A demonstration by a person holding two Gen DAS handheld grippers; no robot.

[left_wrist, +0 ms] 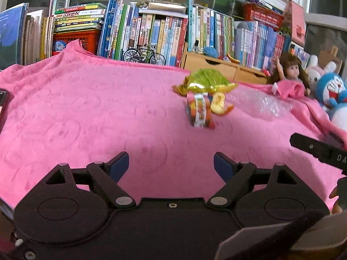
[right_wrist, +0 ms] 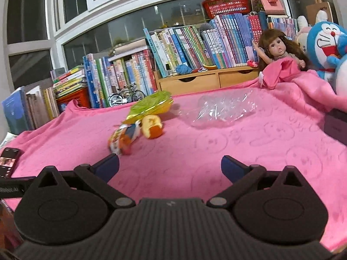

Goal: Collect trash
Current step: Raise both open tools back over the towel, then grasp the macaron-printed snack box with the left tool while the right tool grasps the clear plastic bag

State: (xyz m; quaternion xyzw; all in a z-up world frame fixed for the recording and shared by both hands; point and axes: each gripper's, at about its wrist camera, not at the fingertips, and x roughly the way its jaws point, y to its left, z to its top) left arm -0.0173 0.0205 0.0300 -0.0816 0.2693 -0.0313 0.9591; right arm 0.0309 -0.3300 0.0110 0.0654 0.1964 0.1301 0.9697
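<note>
On the pink cloth [left_wrist: 86,117] [right_wrist: 216,151] lies a small heap of trash. A green and gold foil wrapper [left_wrist: 206,81] [right_wrist: 151,106] sits at the back, an orange and white snack packet [left_wrist: 200,110] [right_wrist: 122,139] in front of it, and a piece of orange peel [left_wrist: 220,106] [right_wrist: 153,126] beside that. A crumpled clear plastic bag [left_wrist: 258,103] [right_wrist: 223,110] lies to the right of the heap. My left gripper [left_wrist: 171,165] is open, short of the packet, nothing between its fingers. My right gripper [right_wrist: 170,166] is also open, with the packet near its left fingertip.
Rows of books [left_wrist: 151,30] [right_wrist: 195,43], a wooden drawer unit [left_wrist: 219,66] [right_wrist: 206,80] and a model bicycle [left_wrist: 144,55] [right_wrist: 126,96] line the back. A doll [right_wrist: 277,47] and a blue plush toy [right_wrist: 327,45] sit at the right. A phone [right_wrist: 7,162] lies at the left.
</note>
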